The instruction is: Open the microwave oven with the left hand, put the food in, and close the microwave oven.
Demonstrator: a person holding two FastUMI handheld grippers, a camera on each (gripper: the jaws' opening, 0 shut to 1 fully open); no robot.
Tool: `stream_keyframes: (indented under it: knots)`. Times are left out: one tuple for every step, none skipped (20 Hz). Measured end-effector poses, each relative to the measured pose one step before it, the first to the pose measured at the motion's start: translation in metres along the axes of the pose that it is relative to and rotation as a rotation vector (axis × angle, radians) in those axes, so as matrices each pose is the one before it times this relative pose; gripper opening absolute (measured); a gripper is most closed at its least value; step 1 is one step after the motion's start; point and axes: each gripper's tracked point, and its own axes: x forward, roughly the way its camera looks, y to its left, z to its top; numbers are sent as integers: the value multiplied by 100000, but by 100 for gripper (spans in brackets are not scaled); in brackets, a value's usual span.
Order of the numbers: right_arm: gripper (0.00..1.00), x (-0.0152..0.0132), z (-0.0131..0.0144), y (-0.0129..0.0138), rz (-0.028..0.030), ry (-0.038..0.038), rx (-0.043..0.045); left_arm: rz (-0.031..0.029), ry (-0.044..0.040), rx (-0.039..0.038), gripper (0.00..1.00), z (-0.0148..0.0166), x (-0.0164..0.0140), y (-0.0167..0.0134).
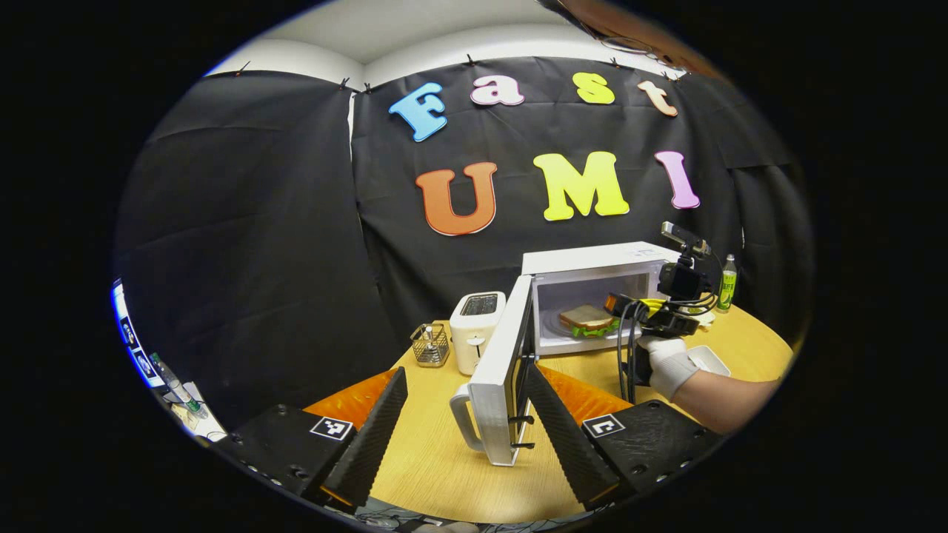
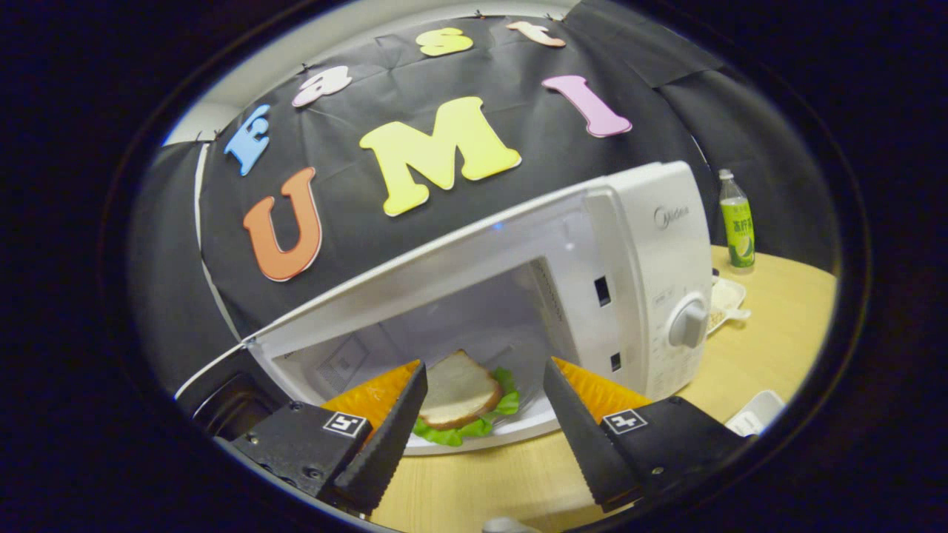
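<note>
The white microwave (image 1: 592, 260) stands on the round wooden table with its door (image 1: 498, 370) swung wide open toward me. A sandwich (image 1: 587, 320) with green lettuce lies on the turntable inside. My left gripper (image 1: 470, 437) is open, and the door's handle (image 1: 462, 419) shows in the gap between its fingers, neither finger pressing on it. A gloved hand (image 1: 670, 366) holds my right gripper (image 1: 618, 305) at the oven's mouth. In the right gripper view that gripper (image 2: 485, 437) is open with nothing held, just in front of the sandwich (image 2: 459, 389) in the cavity.
A white toaster (image 1: 478, 329) and a small wire basket (image 1: 431, 344) stand left of the door. A green bottle (image 2: 737, 222) and a white dish (image 2: 726, 300) sit right of the microwave, with a white tray (image 2: 755, 411) nearer the table's edge.
</note>
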Motion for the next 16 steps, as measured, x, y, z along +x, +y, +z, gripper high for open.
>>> stream_keyframes:
  knots:
    - [91, -1374, 1434, -617, 739, -1030, -3561, -770, -344, -105, 97, 330, -71, -181]
    - [100, -1383, 1463, -556, 890, 52, -1558, -922, -346, -115, 96, 345, -127, -243]
    - [100, -1473, 1645, -660, 1299, -182, -1546, -850, -48, -312, 96, 322, -48, -193]
    - [100, -1569, 1776, -470, 1437, -934, -2635, -1023, -554, -422, 97, 339, -165, -289]
    - [100, -1427, 1570, -342, 1406, -114, -4410, -786, -442, -402, 97, 380, -96, -97]
    - [100, -1497, 1466, -829, 979, 238, -6009, -722, -423, -107, 96, 397, 112, -238]
    - [100, -1709, 1190, -926, 673, 15, -4862, -570, -667, 216, 97, 385, 4, -103]
    - [100, -1667, 1295, -908, 731, 85, -3439, -516, -839, 330, 97, 389, 126, -192]
    - [100, -1619, 1045, -940, 885, 258, -3167, -600, -783, 101, 97, 445, -8, -95]
    - [91, -1590, 999, -1213, -660, 476, -2580, -232, -738, -104, 96, 246, 74, 64]
    - [92, -1427, 959, -1296, -903, 56, -2003, -670, -1153, -426, 97, 507, 171, -166]
    - [100, -1481, 771, -987, -307, 725, -1031, -355, -914, -625, 96, 597, 382, 50]
    - [92, -1414, 665, -920, -159, 378, -89, -264, -950, -296, 96, 399, 366, -25]
    - [92, -1346, 521, -707, 211, 881, 94, -400, -1141, 56, 95, 310, 274, -19]
    - [92, -1164, 434, -896, -809, 269, 300, 142, -1193, 457, 93, 269, 285, 85]
    - [100, -1153, 518, -909, -1186, -88, -275, -444, -261, 55, 85, 8, 421, 5]
